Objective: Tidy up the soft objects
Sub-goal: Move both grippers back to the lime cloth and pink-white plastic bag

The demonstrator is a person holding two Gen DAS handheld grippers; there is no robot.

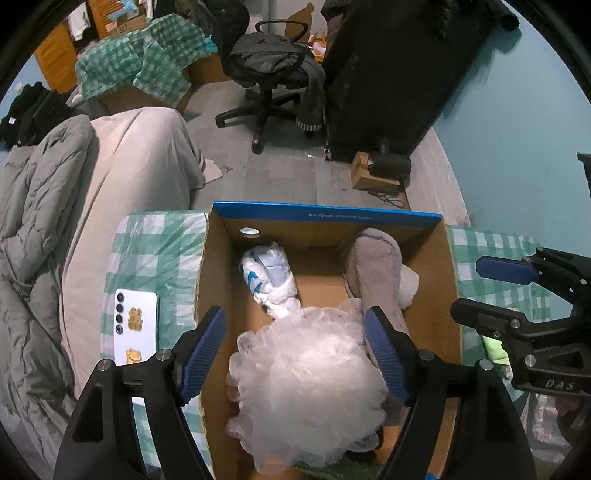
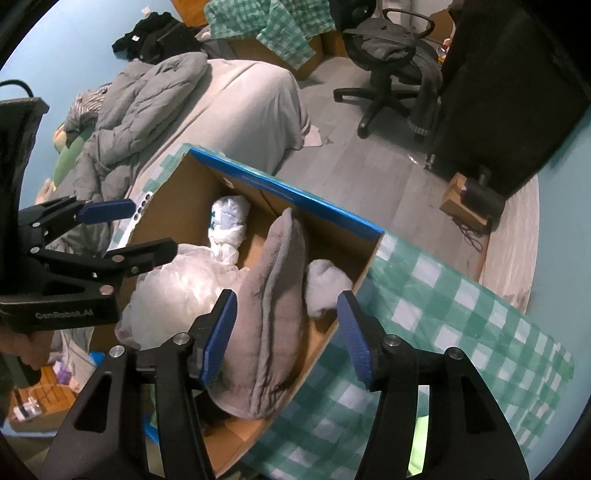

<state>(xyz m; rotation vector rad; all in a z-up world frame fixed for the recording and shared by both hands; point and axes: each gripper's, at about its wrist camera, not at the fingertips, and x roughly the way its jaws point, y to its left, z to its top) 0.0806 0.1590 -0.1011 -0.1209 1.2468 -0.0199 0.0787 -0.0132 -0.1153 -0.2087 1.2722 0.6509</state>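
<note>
This was a bedroom in a home. A bed [image 1: 122, 177] with a rumpled grey duvet [image 2: 147, 96] filled one side, an office chair [image 1: 269, 74] draped with clothes stood on the grey floor [image 1: 280, 173], and cardboard boxes [image 1: 122, 14] and checked cloths [image 1: 147, 62] were piled against blue walls [image 1: 517, 129].

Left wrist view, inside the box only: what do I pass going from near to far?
white mesh bath puff → knotted white plastic bag → round hole in the far wall of the cardboard box
</note>
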